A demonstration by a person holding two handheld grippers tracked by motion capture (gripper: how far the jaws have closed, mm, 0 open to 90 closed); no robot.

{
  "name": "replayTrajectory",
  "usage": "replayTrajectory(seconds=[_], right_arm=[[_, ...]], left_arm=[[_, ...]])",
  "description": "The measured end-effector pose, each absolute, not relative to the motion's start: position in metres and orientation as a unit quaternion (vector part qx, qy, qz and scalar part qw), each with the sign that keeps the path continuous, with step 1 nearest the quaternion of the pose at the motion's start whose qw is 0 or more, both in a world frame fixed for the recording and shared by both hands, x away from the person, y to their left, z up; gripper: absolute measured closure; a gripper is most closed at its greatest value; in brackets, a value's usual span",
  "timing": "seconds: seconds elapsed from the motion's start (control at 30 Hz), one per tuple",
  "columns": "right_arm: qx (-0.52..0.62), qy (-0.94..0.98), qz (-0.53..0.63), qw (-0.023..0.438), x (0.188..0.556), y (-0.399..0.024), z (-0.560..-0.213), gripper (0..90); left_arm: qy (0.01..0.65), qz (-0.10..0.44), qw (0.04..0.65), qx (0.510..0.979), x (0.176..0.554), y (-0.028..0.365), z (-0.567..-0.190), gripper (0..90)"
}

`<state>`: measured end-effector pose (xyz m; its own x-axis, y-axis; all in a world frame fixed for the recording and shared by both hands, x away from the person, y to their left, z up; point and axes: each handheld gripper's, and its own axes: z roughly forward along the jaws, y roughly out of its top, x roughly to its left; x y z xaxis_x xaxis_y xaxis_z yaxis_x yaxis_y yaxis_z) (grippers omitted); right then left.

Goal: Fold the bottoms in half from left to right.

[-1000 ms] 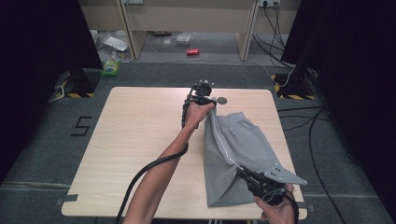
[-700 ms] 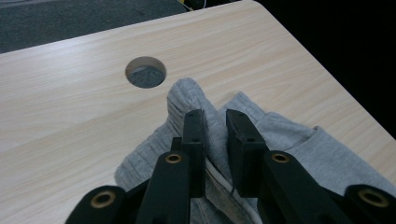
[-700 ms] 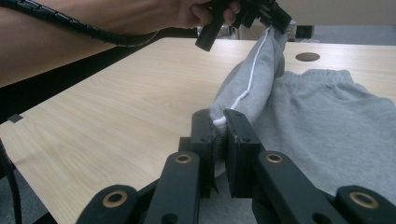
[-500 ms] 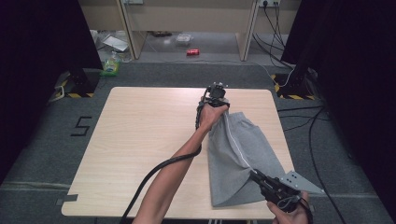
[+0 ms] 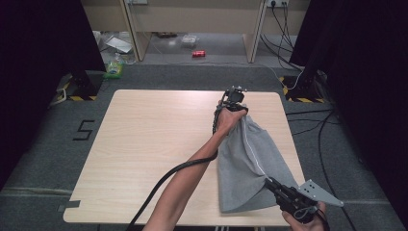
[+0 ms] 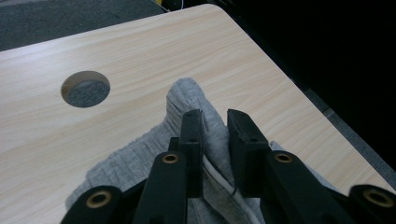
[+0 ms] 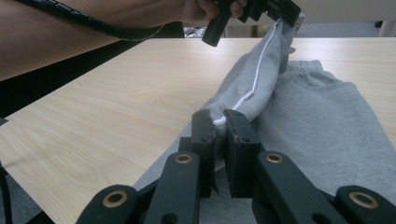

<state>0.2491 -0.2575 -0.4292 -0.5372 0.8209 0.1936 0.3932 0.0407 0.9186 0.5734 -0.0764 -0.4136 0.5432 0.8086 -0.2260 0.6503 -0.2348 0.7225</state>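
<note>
A grey garment [image 5: 245, 163] with a white side stripe [image 5: 252, 154] lies stretched along the right part of the wooden table [image 5: 144, 144]. My left gripper [image 5: 238, 108] is at its far end, near the table's back edge. In the left gripper view the left gripper [image 6: 215, 116] has ribbed grey cloth [image 6: 187, 95] and a white cord between its jaws. They have just eased open slightly but still grip the cloth. My right gripper [image 5: 267, 182] is at the near edge. Close up, the right gripper [image 7: 219, 119] is shut on the garment's [image 7: 322, 116] near hem, and a raised fold runs from it to the left gripper [image 7: 280, 11].
A round cable hole [image 6: 85, 88] pierces the table beside the garment's far end. The table's right edge lies close to the cloth. A red can [image 5: 198, 53] and clutter lie on the floor behind the table. Cables [image 5: 317, 130] trail on the carpet at the right.
Both hands have moved to the right. The garment's far end has gone right along the back edge with the left gripper, and the cloth now lies straighter and longer.
</note>
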Motion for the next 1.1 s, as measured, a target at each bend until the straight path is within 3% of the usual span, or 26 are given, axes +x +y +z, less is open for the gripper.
replayTrajectory(seconds=[0.07,0.17,0.63,0.93,1.1], right_arm=[[0.440,0.694,0.535,0.197,0.249,-0.258,-0.430,83.2],[0.442,0.695,0.532,0.195,0.252,-0.258,-0.433,83.2],[0.464,0.689,0.517,0.207,0.258,-0.274,-0.437,83.2],[0.498,0.687,0.480,0.221,0.257,-0.306,-0.447,83.4],[0.520,0.696,0.449,0.207,0.260,-0.322,-0.465,83.3]], left_arm=[[0.469,0.095,0.404,0.780,0.574,-0.080,-0.417,72.2],[0.466,0.092,0.409,0.779,0.571,-0.082,-0.416,59.6],[0.464,0.100,0.406,0.781,0.567,-0.056,-0.401,56.3],[0.468,0.104,0.395,0.784,0.564,-0.032,-0.413,54.4],[0.470,0.103,0.388,0.786,0.560,-0.021,-0.422,53.3]])
